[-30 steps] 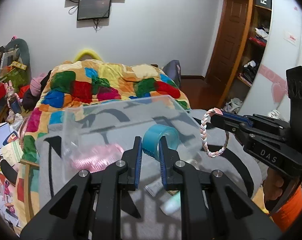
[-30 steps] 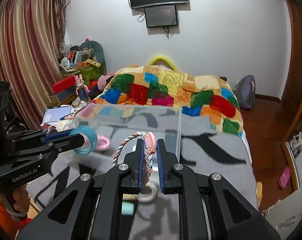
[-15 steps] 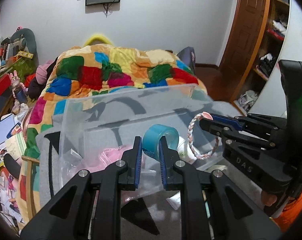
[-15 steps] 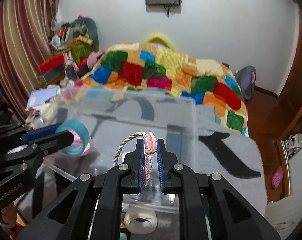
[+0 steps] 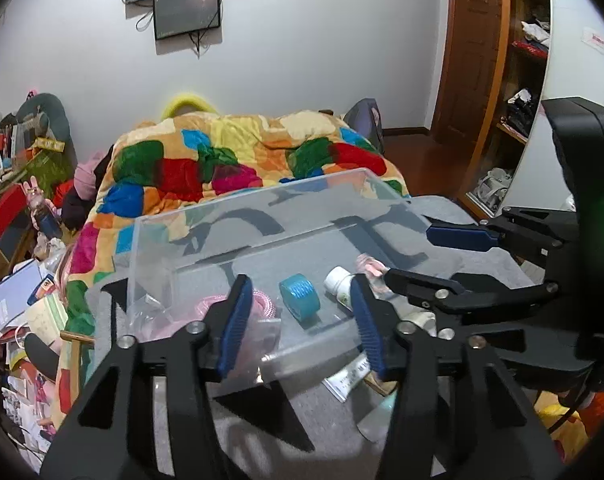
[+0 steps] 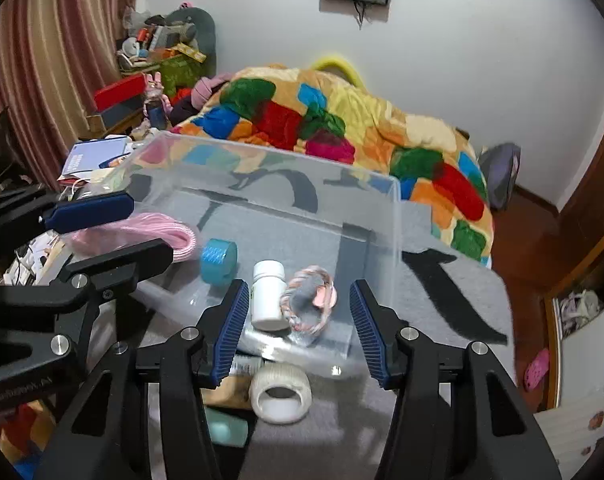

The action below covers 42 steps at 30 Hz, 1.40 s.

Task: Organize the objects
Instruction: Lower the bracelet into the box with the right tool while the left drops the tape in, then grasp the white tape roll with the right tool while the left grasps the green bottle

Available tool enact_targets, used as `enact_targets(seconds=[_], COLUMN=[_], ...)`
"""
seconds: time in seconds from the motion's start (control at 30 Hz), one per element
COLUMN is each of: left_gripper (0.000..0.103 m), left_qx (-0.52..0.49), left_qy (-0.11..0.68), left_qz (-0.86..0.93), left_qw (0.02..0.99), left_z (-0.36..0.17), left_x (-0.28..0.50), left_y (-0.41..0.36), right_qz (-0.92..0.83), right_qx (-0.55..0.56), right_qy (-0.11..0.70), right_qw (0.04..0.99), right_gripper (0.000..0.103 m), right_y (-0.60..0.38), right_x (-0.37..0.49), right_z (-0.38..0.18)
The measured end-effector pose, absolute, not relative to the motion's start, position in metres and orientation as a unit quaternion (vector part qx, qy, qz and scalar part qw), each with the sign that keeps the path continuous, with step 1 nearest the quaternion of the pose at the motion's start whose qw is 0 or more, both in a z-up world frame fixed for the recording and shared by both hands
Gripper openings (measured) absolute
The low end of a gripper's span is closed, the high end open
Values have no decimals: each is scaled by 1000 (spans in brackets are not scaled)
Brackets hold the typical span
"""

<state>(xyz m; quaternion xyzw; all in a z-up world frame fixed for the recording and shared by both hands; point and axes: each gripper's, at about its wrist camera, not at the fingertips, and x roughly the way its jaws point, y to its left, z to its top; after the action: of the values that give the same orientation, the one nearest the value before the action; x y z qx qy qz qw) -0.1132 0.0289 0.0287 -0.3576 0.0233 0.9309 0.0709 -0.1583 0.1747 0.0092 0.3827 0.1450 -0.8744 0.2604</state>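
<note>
A clear plastic box (image 5: 154, 240) (image 6: 396, 216) stands on a grey blanket. Inside lie a teal tape roll (image 5: 300, 294) (image 6: 219, 260), a white bottle (image 5: 340, 282) (image 6: 268, 294), a pink-white braided ring (image 6: 310, 306) (image 5: 370, 266) and a pink cord bundle (image 6: 150, 236) (image 5: 258, 300). My left gripper (image 5: 300, 326) is open and empty above the box's near wall. My right gripper (image 6: 300, 332) is open and empty, with the bottle and the ring seen between its fingers.
In front of the box on the blanket lie a white tape ring (image 6: 281, 396), a teal tube (image 6: 226, 426) and a white tube (image 5: 348, 376). A colourful quilt (image 5: 238, 168) lies behind. Clutter stands at the left (image 5: 18, 240); a wardrobe (image 5: 522, 80) is at the right.
Both grippers have opened. The teal tape roll has dropped from my left gripper and the braided ring from my right; both now lie in the box.
</note>
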Motion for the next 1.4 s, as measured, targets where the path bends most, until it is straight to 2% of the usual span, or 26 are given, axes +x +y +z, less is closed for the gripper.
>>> enact_targets(seconds=[0.13,0.23,0.73,0.77,0.87,1.13,1.17,1.23,1.3,1.4], left_gripper=[71,74,74,74,74,74,71,50,43,27], left_qx=[-346,-353,-448,-451,-456,-438,-438,-448,-449,-443], left_qy=[24,28,8,9,13,47,52,53,60,59], left_qz=[934,931,886,884,880,882,881,873,873,875], left_qw=[81,84,117,119,129,166,170,185,184,186], left_z=[34,28,-41,-43,-47,-48,-49,-54,-58,-57], left_x=[-94,-83,-66,-66,-68,-75,-76,-76,-73,-65], left_y=[30,32,45,46,53,85,88,94,97,97], right_qz=[-878,-879,-846,-844,-842,-858,-861,-864,-866,-868], right_qx=[372,369,447,453,461,436,434,430,427,425], right_qy=[127,118,74,69,52,48,48,47,44,40], right_qw=[274,278,279,279,275,265,262,259,256,256], right_gripper=[51,53,53,52,36,36,36,36,36,36], right_y=[192,202,205,202,204,227,231,238,244,250], right_x=[-143,-135,-141,-145,-151,-140,-138,-135,-132,-127], right_z=[20,20,-44,-48,-54,-44,-41,-37,-34,-31])
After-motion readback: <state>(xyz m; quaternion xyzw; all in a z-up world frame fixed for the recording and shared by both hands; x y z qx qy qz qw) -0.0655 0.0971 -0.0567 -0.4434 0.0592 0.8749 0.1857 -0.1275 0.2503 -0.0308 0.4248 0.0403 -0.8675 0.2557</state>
